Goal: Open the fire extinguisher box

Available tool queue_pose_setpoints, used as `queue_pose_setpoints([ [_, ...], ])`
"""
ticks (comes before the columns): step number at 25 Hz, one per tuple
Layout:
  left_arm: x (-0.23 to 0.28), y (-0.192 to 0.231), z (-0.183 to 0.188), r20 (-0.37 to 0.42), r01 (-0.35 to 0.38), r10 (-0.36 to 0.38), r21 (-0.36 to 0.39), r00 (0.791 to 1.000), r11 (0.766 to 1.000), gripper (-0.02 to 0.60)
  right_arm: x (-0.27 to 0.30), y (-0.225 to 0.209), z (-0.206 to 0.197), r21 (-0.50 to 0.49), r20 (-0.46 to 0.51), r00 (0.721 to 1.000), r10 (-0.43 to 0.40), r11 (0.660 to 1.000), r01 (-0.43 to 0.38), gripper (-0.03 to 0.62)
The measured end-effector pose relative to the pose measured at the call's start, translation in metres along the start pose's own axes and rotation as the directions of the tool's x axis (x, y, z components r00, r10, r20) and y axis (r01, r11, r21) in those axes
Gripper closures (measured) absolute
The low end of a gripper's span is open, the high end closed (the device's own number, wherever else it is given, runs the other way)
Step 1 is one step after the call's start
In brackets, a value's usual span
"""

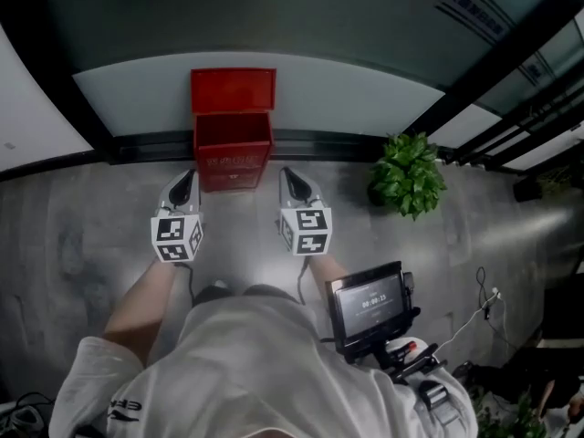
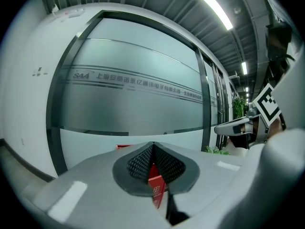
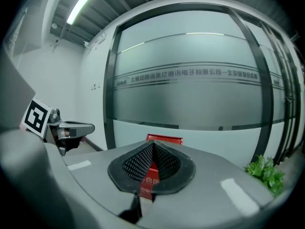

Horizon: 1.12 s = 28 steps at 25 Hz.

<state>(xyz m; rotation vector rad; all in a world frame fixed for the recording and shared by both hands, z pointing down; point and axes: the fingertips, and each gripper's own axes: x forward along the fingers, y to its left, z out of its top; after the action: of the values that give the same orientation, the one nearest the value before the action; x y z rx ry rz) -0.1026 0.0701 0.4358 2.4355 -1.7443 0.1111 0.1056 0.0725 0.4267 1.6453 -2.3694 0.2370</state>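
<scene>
The red fire extinguisher box (image 1: pixel 233 149) stands on the floor against the frosted glass wall. Its lid (image 1: pixel 233 89) is raised and leans back on the glass. My left gripper (image 1: pixel 187 175) hovers just left of the box front, and my right gripper (image 1: pixel 287 172) just right of it, neither touching. Both are shut with nothing between the jaws. In the left gripper view the shut left gripper (image 2: pixel 152 145) hides most of the box (image 2: pixel 156 186). The right gripper view shows the right gripper (image 3: pixel 152 143) shut, with the box (image 3: pixel 150 178) and lid (image 3: pixel 164 138) behind.
A potted green plant (image 1: pixel 408 173) stands right of the box by a dark frame post. A black screen device (image 1: pixel 370 304) hangs at the person's right hip, with cables on the floor beyond. A black sill runs along the wall's foot.
</scene>
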Motion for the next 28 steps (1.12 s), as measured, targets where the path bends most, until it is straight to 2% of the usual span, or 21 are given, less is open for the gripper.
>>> queue_pose_setpoints([
  [7, -0.021, -0.039, 0.000, -0.005, -0.072, 0.072, -0.008, 0.997, 0.997, 0.580, -0.029, -0.015, -0.004, 0.001, 0.006, 0.997, 0.081, 0.997, -0.081, 0.583],
  [11, -0.029, -0.059, -0.005, -0.009, -0.097, 0.097, -0.016, 0.995, 0.995, 0.580, -0.038, -0.030, -0.022, 0.006, -0.011, 0.995, 0.100, 0.995, -0.100, 0.582],
  [15, -0.038, -0.070, -0.010, -0.018, -0.093, 0.093, -0.009, 0.996, 0.996, 0.580, -0.047, -0.032, -0.031, 0.012, -0.024, 0.995, 0.099, 0.995, -0.098, 0.583],
  [28, -0.060, -0.065, 0.007, 0.023, -0.036, 0.036, 0.002, 0.999, 0.999, 0.580, -0.068, -0.002, -0.014, 0.013, -0.007, 0.998, 0.061, 0.998, -0.061, 0.583],
])
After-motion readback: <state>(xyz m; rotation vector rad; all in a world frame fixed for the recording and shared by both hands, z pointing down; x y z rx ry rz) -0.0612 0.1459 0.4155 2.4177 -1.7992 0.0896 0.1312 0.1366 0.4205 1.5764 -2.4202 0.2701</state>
